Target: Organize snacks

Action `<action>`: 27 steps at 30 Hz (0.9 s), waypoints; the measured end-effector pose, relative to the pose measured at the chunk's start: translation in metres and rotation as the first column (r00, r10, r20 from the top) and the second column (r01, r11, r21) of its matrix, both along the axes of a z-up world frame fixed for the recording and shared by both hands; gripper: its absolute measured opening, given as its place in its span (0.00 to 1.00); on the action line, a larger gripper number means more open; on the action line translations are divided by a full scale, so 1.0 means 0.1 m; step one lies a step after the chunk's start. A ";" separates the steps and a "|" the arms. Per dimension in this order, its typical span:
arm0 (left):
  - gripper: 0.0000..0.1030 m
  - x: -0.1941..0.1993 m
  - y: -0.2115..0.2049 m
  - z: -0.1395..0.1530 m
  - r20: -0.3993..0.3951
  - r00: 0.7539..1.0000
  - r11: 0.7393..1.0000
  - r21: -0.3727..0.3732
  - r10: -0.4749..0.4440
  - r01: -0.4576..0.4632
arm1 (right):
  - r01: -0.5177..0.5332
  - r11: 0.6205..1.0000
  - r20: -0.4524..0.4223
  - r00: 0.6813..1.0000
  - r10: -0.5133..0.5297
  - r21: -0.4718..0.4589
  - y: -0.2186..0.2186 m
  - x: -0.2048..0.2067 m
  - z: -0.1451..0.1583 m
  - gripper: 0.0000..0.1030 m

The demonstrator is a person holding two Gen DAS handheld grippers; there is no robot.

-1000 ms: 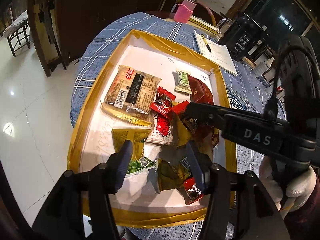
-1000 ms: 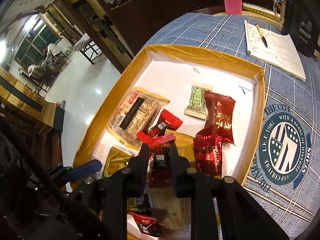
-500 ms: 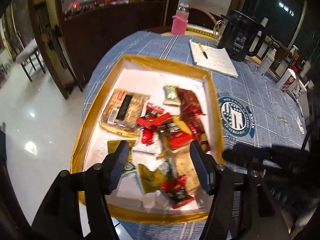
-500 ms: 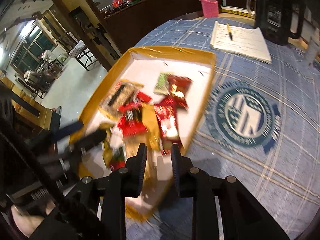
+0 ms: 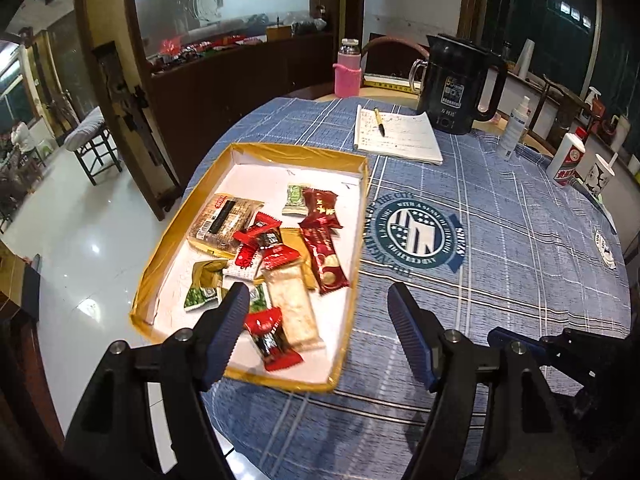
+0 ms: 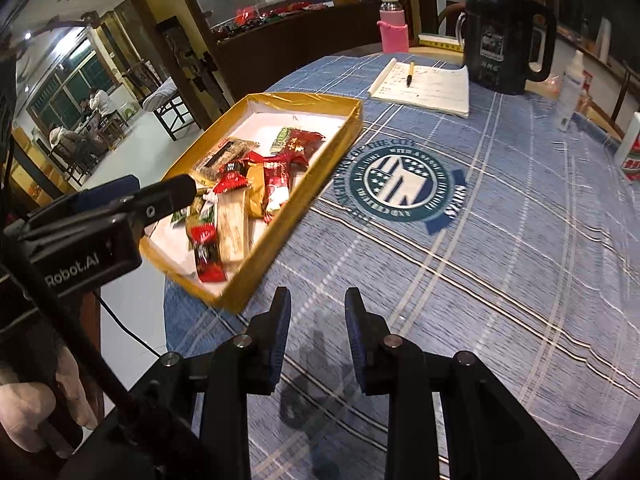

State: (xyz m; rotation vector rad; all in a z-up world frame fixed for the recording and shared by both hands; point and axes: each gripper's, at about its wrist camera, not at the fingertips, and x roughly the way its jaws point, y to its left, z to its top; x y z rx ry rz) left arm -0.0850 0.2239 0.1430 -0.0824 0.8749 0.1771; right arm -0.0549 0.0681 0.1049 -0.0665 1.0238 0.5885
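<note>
left tongs (image 5: 318, 310): apart and empty, jaws just been widening, hanging over the tray's near right edge
right tongs (image 6: 316, 312): a narrow gap, nothing between, just been easing apart over bare tabletop (image 6: 500, 248)
snacks (image 5: 276, 252): heaped loose in the gold-rimmed tray (image 5: 362, 216)
risk: overlapping wrappers could lift together or slide off the tongs
hidden: packets under the pile, small print unreadable

Wrapped snacks (image 5: 276, 256) (mostly red) heaped in gold-rimmed tray (image 5: 362, 216) on tablecloth
</note>
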 end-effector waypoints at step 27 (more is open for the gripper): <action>0.88 -0.54 -0.52 0.27 0.115 0.972 0.956 0.192 0.204 -0.223 | -0.104 0.994 0.080 0.991 0.103 0.015 -0.15 -0.29 0.04 0.35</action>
